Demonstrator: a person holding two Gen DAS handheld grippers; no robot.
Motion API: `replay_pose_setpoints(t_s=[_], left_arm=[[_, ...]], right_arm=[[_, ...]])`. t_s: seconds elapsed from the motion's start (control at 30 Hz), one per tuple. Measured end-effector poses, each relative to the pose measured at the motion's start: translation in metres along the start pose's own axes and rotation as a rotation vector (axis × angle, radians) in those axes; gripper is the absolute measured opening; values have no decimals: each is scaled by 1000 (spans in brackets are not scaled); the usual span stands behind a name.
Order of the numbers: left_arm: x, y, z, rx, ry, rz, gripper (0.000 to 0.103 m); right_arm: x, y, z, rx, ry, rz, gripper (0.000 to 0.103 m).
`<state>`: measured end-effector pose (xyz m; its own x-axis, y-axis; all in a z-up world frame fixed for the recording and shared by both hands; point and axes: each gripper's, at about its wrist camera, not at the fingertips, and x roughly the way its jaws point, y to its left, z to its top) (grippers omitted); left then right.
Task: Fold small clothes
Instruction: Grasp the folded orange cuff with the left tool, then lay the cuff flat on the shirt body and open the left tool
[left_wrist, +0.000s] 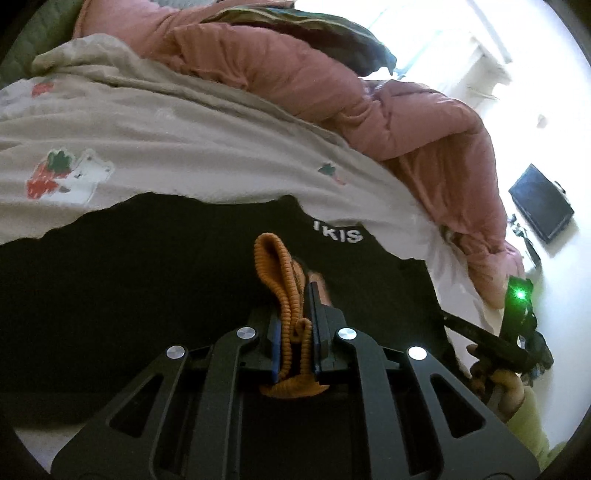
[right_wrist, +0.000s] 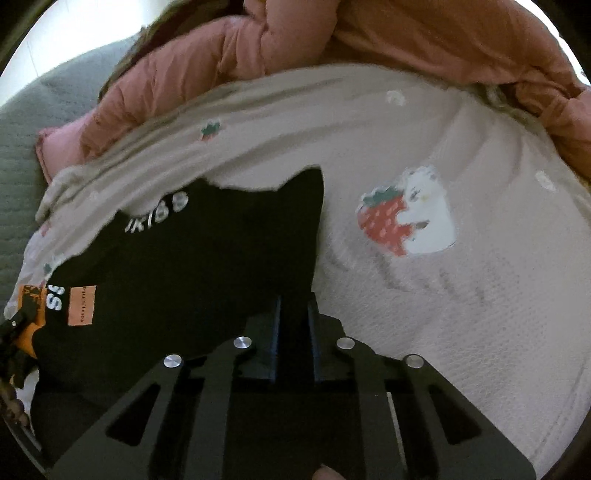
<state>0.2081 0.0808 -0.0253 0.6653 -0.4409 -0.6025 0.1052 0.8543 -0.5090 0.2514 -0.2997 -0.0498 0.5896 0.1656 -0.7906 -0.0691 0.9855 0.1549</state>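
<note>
On the bed (right_wrist: 480, 295), left tongs (left_wrist: 295, 306) pinched the black top's (left_wrist: 147, 277) orange cuff (left_wrist: 280, 273); right tongs (right_wrist: 294, 314) pinched its edge, folding barely started.

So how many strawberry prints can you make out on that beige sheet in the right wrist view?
2. A large strawberry print beside a white animal figure, right of the black garment, and a small strawberry print farther back near the pink duvet. The garment may hide others.

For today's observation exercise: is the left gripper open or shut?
Shut. In the left wrist view the left gripper has both fingers pressed against the orange ribbed cuff, bunched between them above the black garment.
</note>
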Motion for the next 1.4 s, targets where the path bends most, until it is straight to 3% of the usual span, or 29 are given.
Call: replay_pose_setpoints(t_s=[0.17,0.23,0.3,0.53,0.67,0.8,0.97,1.13,1.4], left_arm=[[30,24,-15,-87,140,111,9],[30,32,-16,-120,141,105,11],[27,29,-15,-101,136,132,14],[17,29,-17,-82,116,186,14],[4,22,-15,-53,81,214,14],[-14,-1,-14,43,21,236,14],[-5,-19,-21,124,58,264,24],[15,-8,-33,110,161,315,28],[16,-6,-40,104,173,320,29]], right_arm=[[13,-3,-3,-6,35,-27,13],[13,-2,-4,-22,36,-51,17],[12,-3,-4,-31,35,-87,30],[-18,8,-8,-100,-62,-145,40],[-37,31,-14,-175,-95,-78,42],[-41,60,-23,-245,-68,12,48],[-42,99,-35,-321,-43,98,51],[-36,117,-40,-355,-15,120,56],[0,107,-52,-328,111,86,58]])
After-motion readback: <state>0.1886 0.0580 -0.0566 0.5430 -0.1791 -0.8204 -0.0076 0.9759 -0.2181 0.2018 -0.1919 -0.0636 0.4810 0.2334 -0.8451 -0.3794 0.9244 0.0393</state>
